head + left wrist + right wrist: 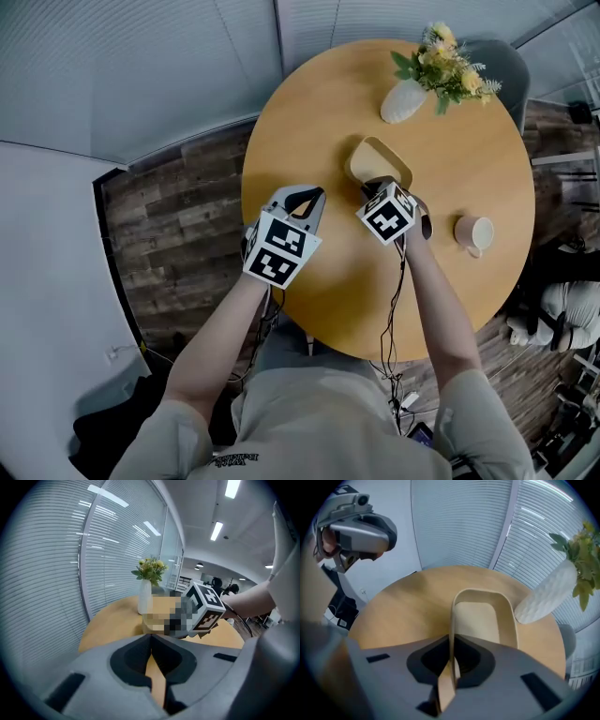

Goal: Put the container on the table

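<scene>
A beige oblong container (378, 161) is over the middle of the round wooden table (309, 300). My right gripper (379, 184) is shut on the container's near rim; in the right gripper view the thin wall of the container (480, 618) runs between the jaws of the right gripper (451, 657). Whether its base touches the table I cannot tell. My left gripper (306, 199) hovers over the table's left part, a short way left of the container. In the left gripper view the jaws of the left gripper (151, 654) are shut with nothing in them.
A white vase with yellow flowers (405, 99) stands at the table's far side, just beyond the container. A pale mug (473, 232) sits near the right edge. A grey chair (504, 58) is behind the table. Window blinds (56, 573) lie to the left.
</scene>
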`<act>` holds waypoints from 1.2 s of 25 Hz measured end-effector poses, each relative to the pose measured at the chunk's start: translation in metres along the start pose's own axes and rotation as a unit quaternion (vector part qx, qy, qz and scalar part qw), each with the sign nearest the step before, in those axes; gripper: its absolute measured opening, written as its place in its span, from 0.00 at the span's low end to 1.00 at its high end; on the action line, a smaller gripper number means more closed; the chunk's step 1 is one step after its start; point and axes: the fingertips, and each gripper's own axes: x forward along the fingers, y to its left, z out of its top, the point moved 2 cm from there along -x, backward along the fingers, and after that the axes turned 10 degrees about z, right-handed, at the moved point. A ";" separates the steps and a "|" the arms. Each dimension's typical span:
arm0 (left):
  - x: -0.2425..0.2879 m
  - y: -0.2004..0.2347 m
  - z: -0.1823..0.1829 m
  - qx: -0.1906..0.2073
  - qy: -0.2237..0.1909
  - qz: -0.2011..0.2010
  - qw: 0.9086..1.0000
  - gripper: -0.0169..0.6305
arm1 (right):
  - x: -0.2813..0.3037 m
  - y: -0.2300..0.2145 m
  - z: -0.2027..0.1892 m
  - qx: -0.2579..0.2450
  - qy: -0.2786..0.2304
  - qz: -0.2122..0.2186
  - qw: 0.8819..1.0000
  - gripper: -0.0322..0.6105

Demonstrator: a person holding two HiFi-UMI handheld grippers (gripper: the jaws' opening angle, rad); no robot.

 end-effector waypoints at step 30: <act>-0.047 -0.012 0.075 0.036 -0.058 0.017 0.998 0.06 | -0.157 0.010 0.046 0.059 -0.227 -0.082 0.969 0.10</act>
